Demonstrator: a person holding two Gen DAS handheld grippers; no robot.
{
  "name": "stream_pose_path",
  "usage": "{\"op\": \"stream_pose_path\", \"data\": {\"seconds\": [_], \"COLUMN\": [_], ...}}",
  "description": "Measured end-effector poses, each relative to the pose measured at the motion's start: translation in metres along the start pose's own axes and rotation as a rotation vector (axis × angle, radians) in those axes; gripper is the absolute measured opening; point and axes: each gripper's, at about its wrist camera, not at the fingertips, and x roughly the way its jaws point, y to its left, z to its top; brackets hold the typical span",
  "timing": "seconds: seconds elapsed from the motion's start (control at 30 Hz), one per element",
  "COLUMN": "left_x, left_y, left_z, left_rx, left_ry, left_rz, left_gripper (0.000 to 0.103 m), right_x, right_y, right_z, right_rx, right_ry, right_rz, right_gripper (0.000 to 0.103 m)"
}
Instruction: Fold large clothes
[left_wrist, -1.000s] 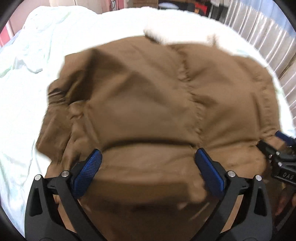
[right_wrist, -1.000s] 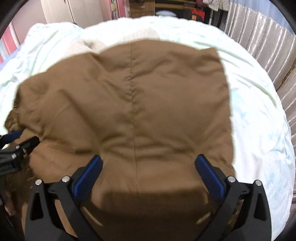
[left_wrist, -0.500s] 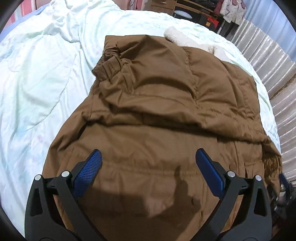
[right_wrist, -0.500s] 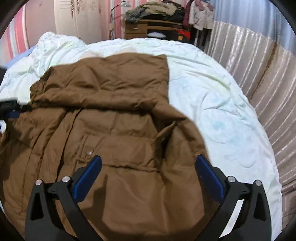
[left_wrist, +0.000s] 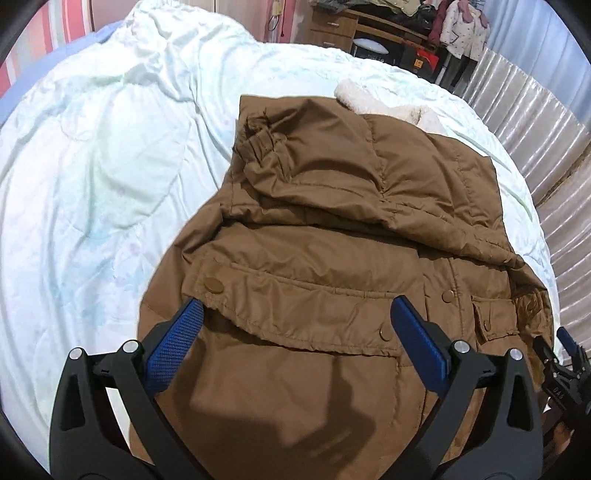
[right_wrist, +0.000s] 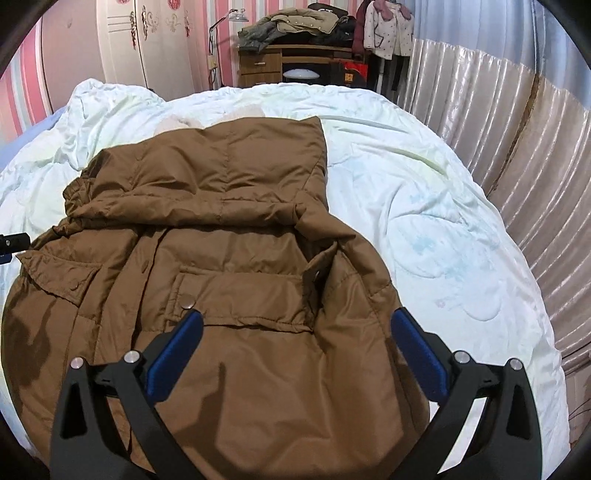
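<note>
Left gripper (left_wrist: 295, 321) is hovering over the hem end of the brown jacket (left_wrist: 332, 280), jaws spread wide and gripping nothing; blue textured pads (left_wrist: 173, 343) are sitting above the left pocket flap (left_wrist: 280, 295). Right gripper (right_wrist: 295, 332) is likewise standing wide open and empty over the right half of the hem, just below the right pocket flap (right_wrist: 236, 295).

Jacket is lying on the bed, on a pale mint quilt (right_wrist: 424, 221), long axis running away from both cameras: hem nearest, collar end farthest. Fabric is looking like smooth, slightly glossy padded nylon with stitched channels; round snap studs (left_wrist: 213, 285) are showing on the flaps and the front placket.

Farther out, the upper part is lying folded over the body, forming a crosswise ridge; a gathered elastic cuff (left_wrist: 258, 144) is resting at its left edge. Cream fleece lining (left_wrist: 373, 103) is peeking out past the far edge.

Beyond the bed a wooden dresser (right_wrist: 280, 62) is carrying piled clothes; a ribbed, satiny padded headboard (right_wrist: 517, 147) is curving along the right
</note>
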Motion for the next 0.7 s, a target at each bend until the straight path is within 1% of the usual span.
{"op": "stream_pose_path", "data": {"seconds": [0.07, 0.17, 0.37, 0.47, 0.57, 0.67, 0.7], "left_x": [-0.005, -0.006, -0.010, -0.016, -0.029, -0.048, -0.053], "left_y": [0.000, -0.004, 0.002, 0.005, 0.010, 0.028, 0.034], "left_z": [-0.001, -0.002, -0.004, -0.003, 0.000, 0.001, -0.001], "left_rx": [0.020, 0.052, 0.048, 0.062, 0.111, 0.118, 0.139], "left_ry": [-0.021, -0.030, -0.030, -0.021, -0.031, -0.046, -0.051], "left_rz": [0.014, 0.041, 0.064, 0.083, 0.111, 0.074, 0.086], "left_gripper": [0.100, 0.100, 0.100, 0.100, 0.100, 0.100, 0.100], "right_x": [0.001, 0.005, -0.001, -0.012, -0.023, -0.034, -0.035], "right_y": [-0.003, -0.010, -0.027, -0.033, -0.043, -0.063, -0.068], "right_z": [0.000, 0.000, 0.000, 0.000, 0.004, 0.003, 0.002], "right_rx": [0.020, 0.045, 0.104, 0.091, 0.085, 0.127, 0.135], "right_ry": [-0.003, 0.008, 0.007, -0.002, 0.004, 0.001, 0.004], "right_rz": [-0.001, -0.016, -0.033, -0.042, -0.026, 0.017, 0.030], "right_gripper": [0.101, 0.101, 0.101, 0.101, 0.101, 0.101, 0.101]}}
